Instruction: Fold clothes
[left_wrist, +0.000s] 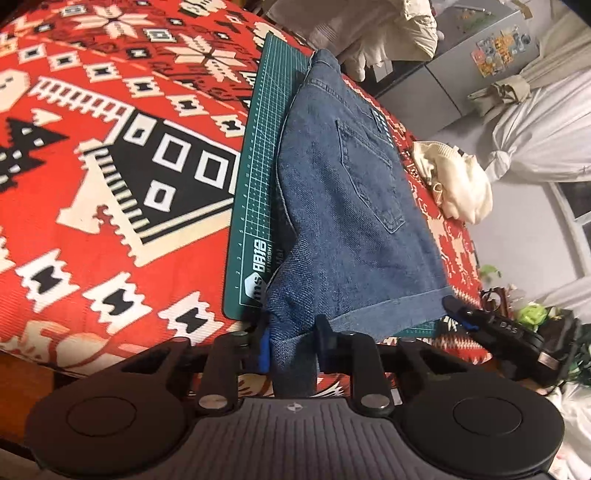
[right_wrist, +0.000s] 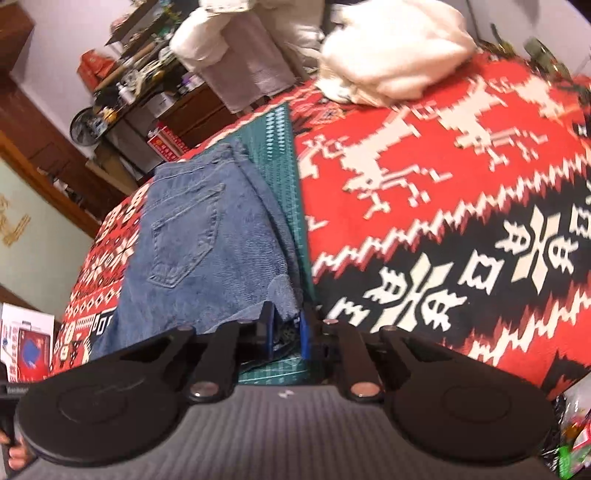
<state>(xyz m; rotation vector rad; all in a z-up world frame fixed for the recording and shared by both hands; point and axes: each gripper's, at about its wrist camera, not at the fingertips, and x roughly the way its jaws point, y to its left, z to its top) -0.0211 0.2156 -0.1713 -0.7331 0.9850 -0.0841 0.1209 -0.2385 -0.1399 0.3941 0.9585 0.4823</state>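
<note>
A: Where are the denim shorts (left_wrist: 343, 206) right now?

B: Spread flat ahead of both grippers, partly on the green cutting mat (left_wrist: 255, 192), partly on the red patterned cloth (left_wrist: 110, 166) that covers the desk. The back pocket faces up.

A: And the left gripper (left_wrist: 293, 341)?

B: Its jaws are pinching the near hem of the shorts; a bunch of denim hangs down between the blue pads.

A: The right gripper (right_wrist: 288, 328)?

B: It sits at the other near corner of the shorts (right_wrist: 207, 240). Its jaws stand a little apart with the frayed denim edge between them, but I cannot tell whether they actually grip it. In the left wrist view that gripper (left_wrist: 458, 310) shows off to the right, tip touching the hem.

A: Anything else nearby?

B: A cream garment (right_wrist: 391, 62) lies crumpled far ahead of the right jaws, well apart from the shorts
</note>
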